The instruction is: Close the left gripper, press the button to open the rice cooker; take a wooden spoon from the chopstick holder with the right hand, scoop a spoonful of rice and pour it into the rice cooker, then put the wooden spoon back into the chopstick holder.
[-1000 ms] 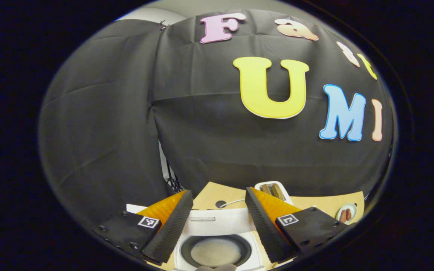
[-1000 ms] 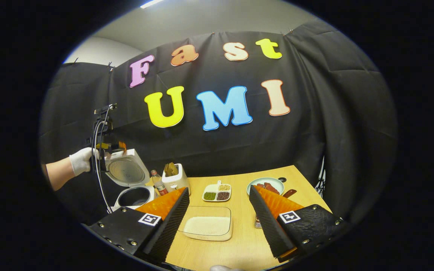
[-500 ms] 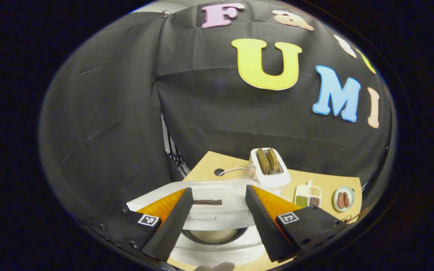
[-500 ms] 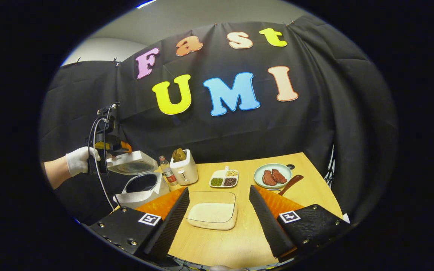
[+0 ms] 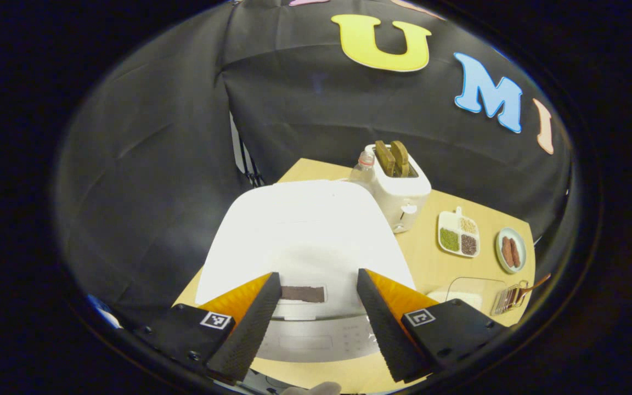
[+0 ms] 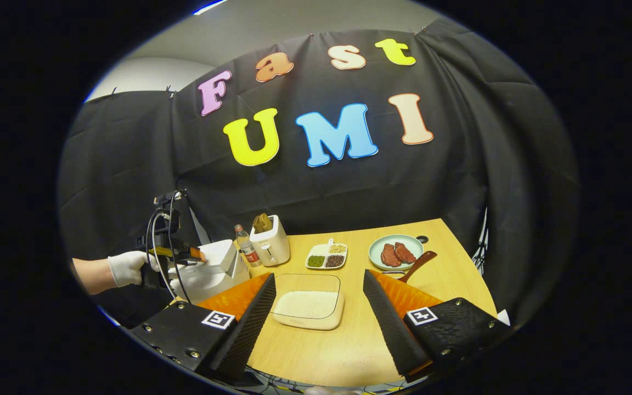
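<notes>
- Left gripper (image 5: 316,321) spread open, gripping nothing, poised just above the front edge of the rice cooker (image 5: 305,236); lid down.
- In the right gripper view, same gripper (image 6: 198,255) held by a gloved hand (image 6: 127,267), right over the rice cooker (image 6: 212,270).
- Right gripper (image 6: 319,323) spread open and empty, above the table (image 6: 321,351), to the right of the rice cooker.
- Shallow dish of rice (image 6: 308,304) between its fingers, farther off, right of the rice cooker.
- Toaster (image 6: 270,244) and bottle (image 6: 246,252) just behind the rice cooker.
- Sectioned dish of grains (image 6: 327,256) and plate of meat (image 6: 395,252) farther right of the rice cooker.
- Wooden spoon (image 6: 417,263) lying beside that plate, well apart from the rice cooker.
</notes>
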`<act>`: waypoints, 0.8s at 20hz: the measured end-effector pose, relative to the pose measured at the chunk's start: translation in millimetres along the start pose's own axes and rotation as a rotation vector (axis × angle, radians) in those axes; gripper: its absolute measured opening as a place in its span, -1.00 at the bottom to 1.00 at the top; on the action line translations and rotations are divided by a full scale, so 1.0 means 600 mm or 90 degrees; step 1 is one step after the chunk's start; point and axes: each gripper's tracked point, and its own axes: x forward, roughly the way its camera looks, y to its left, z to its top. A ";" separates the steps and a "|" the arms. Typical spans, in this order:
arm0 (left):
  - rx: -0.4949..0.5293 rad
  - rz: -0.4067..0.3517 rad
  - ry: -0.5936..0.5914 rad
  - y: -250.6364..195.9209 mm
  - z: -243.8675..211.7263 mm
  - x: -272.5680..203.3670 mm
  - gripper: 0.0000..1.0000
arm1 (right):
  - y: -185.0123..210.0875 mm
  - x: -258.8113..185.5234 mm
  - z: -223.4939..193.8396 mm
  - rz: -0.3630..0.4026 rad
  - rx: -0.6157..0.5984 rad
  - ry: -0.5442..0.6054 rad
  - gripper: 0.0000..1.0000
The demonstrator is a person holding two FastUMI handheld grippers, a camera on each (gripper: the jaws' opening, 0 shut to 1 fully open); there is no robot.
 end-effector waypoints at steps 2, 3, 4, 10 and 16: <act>0.007 -0.002 0.013 0.000 -0.013 0.006 0.97 | -0.006 0.004 -0.013 -0.006 -0.007 0.013 0.97; 0.010 -0.003 0.018 -0.001 -0.020 0.007 0.97 | -0.006 0.005 -0.019 -0.005 -0.008 0.020 0.97; 0.009 -0.004 0.023 -0.001 -0.023 0.012 1.00 | -0.004 0.007 -0.022 -0.002 -0.002 0.026 0.97; -0.016 -0.011 0.038 -0.009 -0.032 0.020 1.00 | 0.002 0.025 -0.034 0.015 0.016 0.041 0.96; 0.013 -0.009 0.014 -0.018 -0.025 0.025 1.00 | 0.017 0.036 -0.018 0.033 0.023 0.036 0.96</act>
